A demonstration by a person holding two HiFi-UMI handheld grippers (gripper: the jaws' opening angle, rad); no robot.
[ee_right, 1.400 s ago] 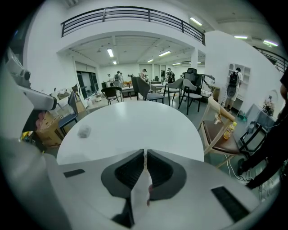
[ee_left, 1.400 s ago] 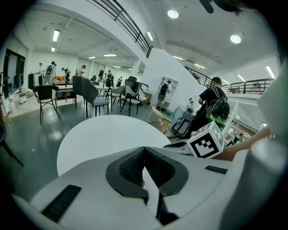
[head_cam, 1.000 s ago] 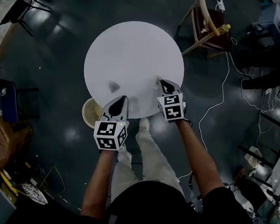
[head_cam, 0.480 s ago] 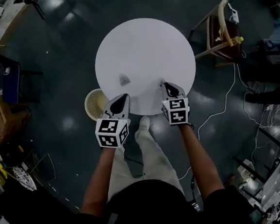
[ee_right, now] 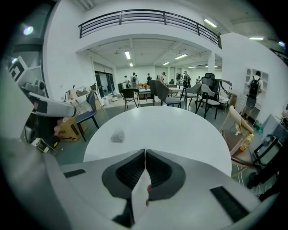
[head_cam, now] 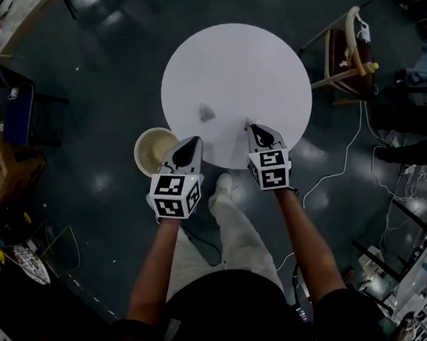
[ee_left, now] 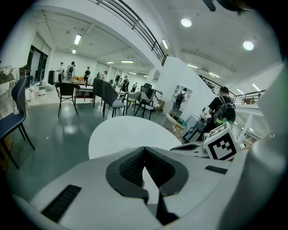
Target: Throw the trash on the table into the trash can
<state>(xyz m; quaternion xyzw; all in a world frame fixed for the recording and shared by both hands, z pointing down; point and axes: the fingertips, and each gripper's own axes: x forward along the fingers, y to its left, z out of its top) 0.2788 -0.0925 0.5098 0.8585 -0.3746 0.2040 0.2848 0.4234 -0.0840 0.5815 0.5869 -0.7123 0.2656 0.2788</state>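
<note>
Standing: you face a round white table (head_cam: 233,60) on a dark, glossy floor (head_cam: 116,78), with your shoe (head_cam: 221,185) just short of its near edge.
Trash (head_cam: 206,113): one small grey crumpled wad lies on the near-left part of the table. It is apart from both grippers and touched by neither. The right gripper view shows it ahead and to the left of that gripper's jaws.
Can (head_cam: 150,145): pale, round and open-topped, it stands on the floor just beside the table's near-left edge.
Left gripper (head_cam: 194,141): you hold it low, with its tip at the table's near-left rim. In the head view its body crosses the can's right edge. Its jaws are closed tip to tip with nothing between them.
Right gripper (head_cam: 253,127): you hold it over the near rim, to the right of the trash. Its jaws are pressed together and empty.
Cubes: the left cube (head_cam: 173,195) and the right cube (head_cam: 270,167) sit at the back of each gripper, markers facing up at you.
Right of table: a wooden chair (head_cam: 340,43) carries a yellow bottle (head_cam: 370,65) at its seat edge. A white cable (head_cam: 332,167) trails across the floor nearby.
Left of table: a blue chair (head_cam: 16,120) stands well apart.
Background: the gripper views show a bright hall with more chairs, tables and people far behind.
</note>
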